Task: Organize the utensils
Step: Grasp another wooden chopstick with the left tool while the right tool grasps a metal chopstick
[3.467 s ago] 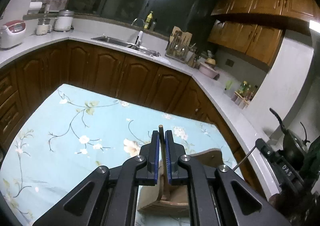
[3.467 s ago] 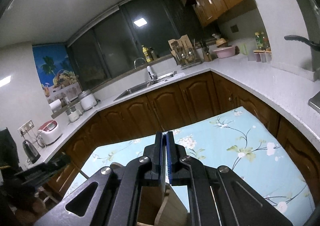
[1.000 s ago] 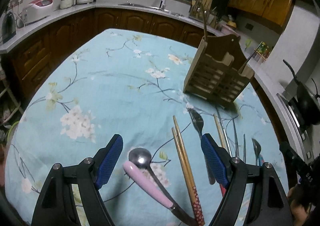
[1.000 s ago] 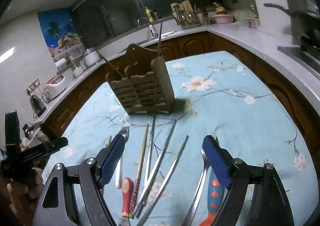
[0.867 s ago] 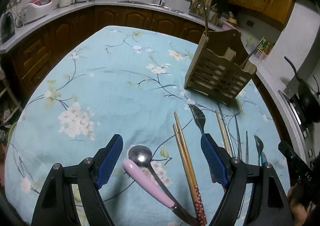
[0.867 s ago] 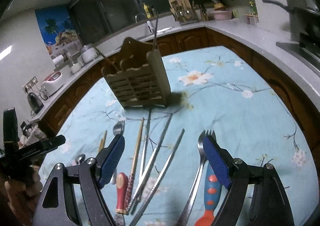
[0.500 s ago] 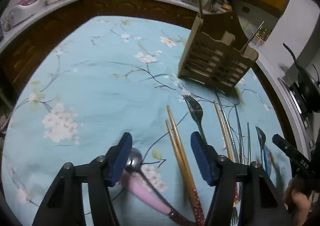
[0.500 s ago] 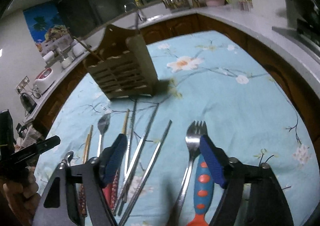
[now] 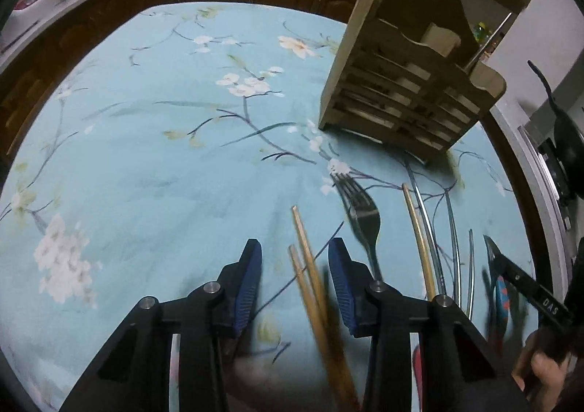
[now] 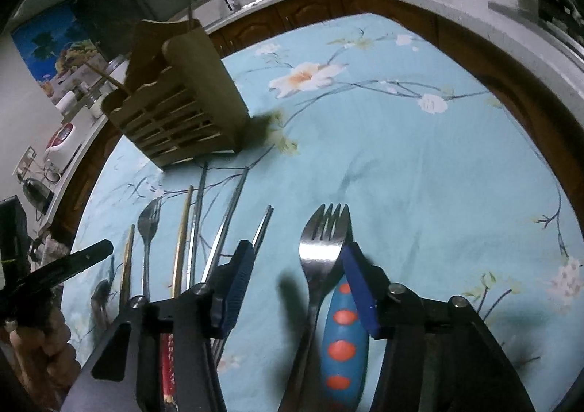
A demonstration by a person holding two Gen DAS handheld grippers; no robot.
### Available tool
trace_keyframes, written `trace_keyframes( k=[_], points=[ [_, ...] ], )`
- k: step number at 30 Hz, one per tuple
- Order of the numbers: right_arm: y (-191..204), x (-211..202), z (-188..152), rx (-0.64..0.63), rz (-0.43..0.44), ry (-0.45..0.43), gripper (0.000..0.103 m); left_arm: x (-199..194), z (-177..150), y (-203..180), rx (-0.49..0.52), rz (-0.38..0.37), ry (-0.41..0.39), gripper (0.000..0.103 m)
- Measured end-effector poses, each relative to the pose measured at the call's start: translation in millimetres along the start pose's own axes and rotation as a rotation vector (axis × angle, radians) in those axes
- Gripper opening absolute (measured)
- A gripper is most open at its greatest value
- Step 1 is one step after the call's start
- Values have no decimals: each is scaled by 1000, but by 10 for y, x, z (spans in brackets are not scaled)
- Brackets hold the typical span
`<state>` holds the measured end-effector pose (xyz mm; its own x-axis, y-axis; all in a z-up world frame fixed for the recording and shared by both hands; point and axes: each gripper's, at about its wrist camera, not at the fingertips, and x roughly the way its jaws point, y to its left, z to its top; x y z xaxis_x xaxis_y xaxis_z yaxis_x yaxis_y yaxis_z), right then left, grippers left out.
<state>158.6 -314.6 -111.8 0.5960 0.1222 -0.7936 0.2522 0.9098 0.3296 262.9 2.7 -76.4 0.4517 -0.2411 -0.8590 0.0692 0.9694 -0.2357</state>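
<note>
A pair of wooden chopsticks (image 9: 306, 266) lies on the floral blue tablecloth (image 9: 153, 164) between the jaws of my left gripper (image 9: 295, 266). The jaws are closing, and a gap shows on both sides. A steel fork (image 10: 321, 244) lies between the jaws of my right gripper (image 10: 297, 266), which are also closing. The right pad (image 10: 357, 280) is close beside the fork's head. Next to the fork's handle lies a blue handle with red dots (image 10: 341, 339). The slatted wooden utensil holder (image 9: 401, 98) (image 10: 179, 109) stands beyond, with thin sticks poking out.
More utensils lie in a row between the grippers: another fork (image 9: 359, 215), a gold chopstick (image 9: 419, 237) and metal chopsticks (image 10: 226, 226). Each view shows the other gripper with the hand (image 9: 540, 372) that holds it. Kitchen counters and brown cabinets ring the table.
Both grippers have come down from above the holder to the utensils on the cloth. Their jaws have narrowed, the left around the chopstick pair and the right around the fork.
</note>
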Motion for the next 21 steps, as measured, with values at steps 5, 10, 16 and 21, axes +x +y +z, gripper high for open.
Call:
trace_keyframes(
  k=[5, 10, 16, 21],
  points=[
    [-24, 88, 40, -1, -11, 17, 40, 233, 116, -113, 38, 2, 52, 19],
    [-47, 138, 110, 0, -18, 33, 30, 400, 156, -192, 77, 23, 69, 8],
    [-104, 187, 182, 36, 39, 56, 11, 433, 195, -138, 47, -16, 73, 7],
    [-53, 159, 160, 40, 80, 46, 8, 312, 184, -51, 11, -43, 49, 6]
  ],
)
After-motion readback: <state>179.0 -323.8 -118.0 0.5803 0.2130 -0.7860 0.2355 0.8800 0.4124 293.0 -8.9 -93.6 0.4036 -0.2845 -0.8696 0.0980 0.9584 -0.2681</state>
